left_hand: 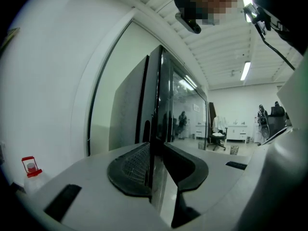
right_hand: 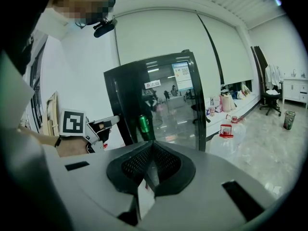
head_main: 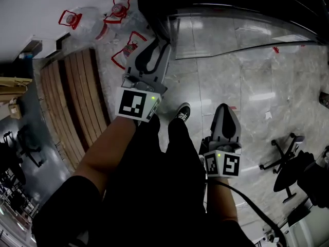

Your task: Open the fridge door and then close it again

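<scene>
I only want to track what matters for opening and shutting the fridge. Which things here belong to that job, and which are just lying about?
For the job:
fridge door
left gripper, jaws parted round the door's edge

Just lying about:
water jugs
slatted wooden bench
office chair
green can behind the glass

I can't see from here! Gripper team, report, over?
Left gripper astride edge of fridge door, jaws apart. Right gripper shut, empty. Water jugs on floor nearby.
</scene>
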